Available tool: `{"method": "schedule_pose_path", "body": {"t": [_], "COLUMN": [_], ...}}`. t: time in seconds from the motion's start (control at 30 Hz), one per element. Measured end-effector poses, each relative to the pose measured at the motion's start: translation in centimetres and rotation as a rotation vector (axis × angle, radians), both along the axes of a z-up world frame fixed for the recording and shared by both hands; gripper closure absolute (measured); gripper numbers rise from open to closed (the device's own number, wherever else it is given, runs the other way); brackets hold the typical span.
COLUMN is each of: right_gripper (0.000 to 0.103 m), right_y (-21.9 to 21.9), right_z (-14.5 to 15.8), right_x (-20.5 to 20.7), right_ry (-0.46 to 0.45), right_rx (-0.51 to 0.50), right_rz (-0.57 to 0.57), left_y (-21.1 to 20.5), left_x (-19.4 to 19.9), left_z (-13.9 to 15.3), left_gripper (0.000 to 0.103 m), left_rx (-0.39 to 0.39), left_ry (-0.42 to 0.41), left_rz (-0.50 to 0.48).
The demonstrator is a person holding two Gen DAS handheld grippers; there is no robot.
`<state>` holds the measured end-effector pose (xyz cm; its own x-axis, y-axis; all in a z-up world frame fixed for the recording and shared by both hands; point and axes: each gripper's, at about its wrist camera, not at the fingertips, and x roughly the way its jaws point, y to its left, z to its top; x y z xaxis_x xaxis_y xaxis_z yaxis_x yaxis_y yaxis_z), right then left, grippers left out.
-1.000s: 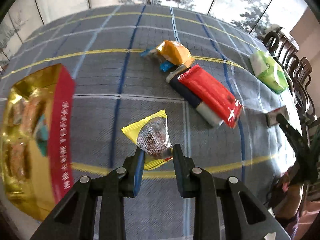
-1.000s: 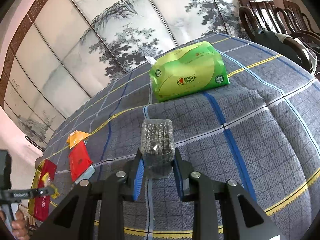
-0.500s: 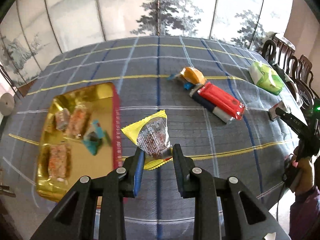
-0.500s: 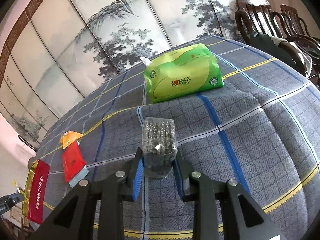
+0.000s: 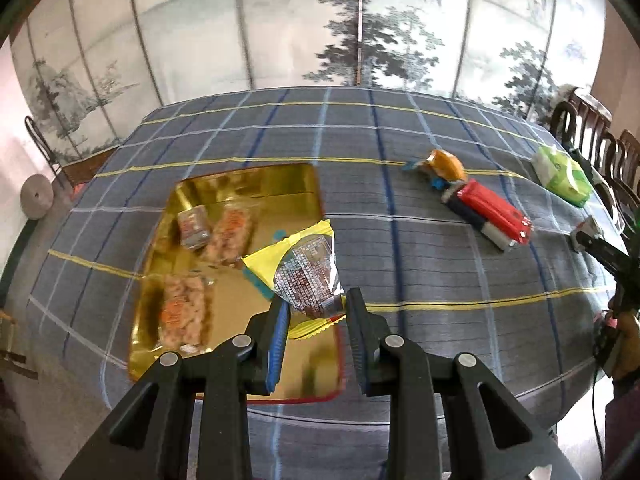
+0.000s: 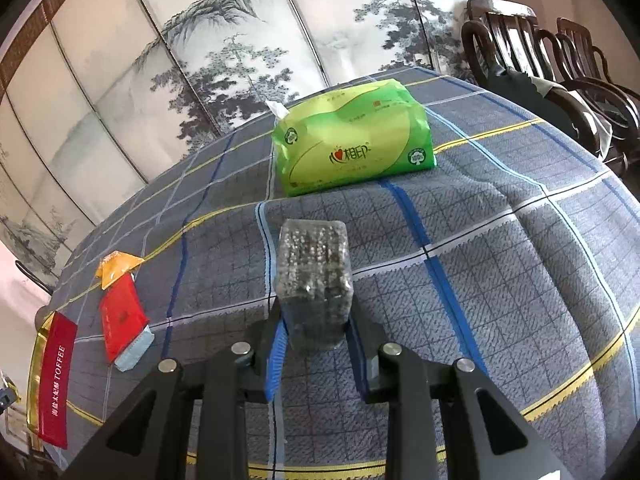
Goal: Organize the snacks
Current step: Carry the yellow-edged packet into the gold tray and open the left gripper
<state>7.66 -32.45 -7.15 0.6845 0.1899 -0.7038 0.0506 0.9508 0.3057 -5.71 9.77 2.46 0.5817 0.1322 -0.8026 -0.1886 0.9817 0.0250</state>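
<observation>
The left gripper is clamped on a yellow-edged clear plastic snack packet with a dark, speckled filling; only the packet's near corner sits between the black fingers, and that pinched end is hidden behind them. The packet hangs in the air over the near right part of a shiny gold rectangular tray with a red rim, its long axis running away from the gripper and leaning to the left. Inside the tray lie several orange-and-white wrapped snacks — blurred, so their print cannot be read.

The right gripper is closed on a clear, blocky packet of dark grainy snack, which stands upright between the fingers with its base hidden by them; whether it rests on the grey-blue checked tablecloth cannot be told.

Further out on the cloth lie a red flat packet on a white-and-blue one, an orange wrapper just beyond them, and a green tissue pack near the far edge — all well apart from the tray. Dark wooden chairs stand beside the table, partly cut off.
</observation>
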Motion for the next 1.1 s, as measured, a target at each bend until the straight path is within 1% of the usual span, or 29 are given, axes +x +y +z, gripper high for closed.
{"method": "schedule_pose_path", "body": {"t": [0.3,0.5,0.73,0.83,1.1], "right_gripper": [0.075,0.075,0.075,0.075,0.075], "right_y": [-0.3,-0.4,-0.2,-0.2,-0.2], "right_z": [0.1,0.2,0.3,0.3,0.3], "right_x": [-0.4,-0.7,-1.0,-1.1,-1.1], "right_ry": [-0.015,-0.026,-0.035,-0.036,-0.036], "right_rx": [0.024,0.028,0.037,0.043,0.042], "right_rz": [-0.008,-0.004,0.008,0.01,0.012], "left_y": [3.4,4.7,5.2,5.3,5.6], "left_x": [-0.7,-0.7,-0.6,-0.5,-0.3], "left_z": [-1.0,-1.4,-1.4,-1.6,-1.9], "left_gripper": [0.078,0.078,0.078,0.078,0.078], "left_rx": [-0.008,-0.007,0.003,0.021,0.024], "left_ry": [0.012,0.017,0.017,0.019,0.026], "left_rz": [0.073,0.104,0.117,0.118,0.123]}}
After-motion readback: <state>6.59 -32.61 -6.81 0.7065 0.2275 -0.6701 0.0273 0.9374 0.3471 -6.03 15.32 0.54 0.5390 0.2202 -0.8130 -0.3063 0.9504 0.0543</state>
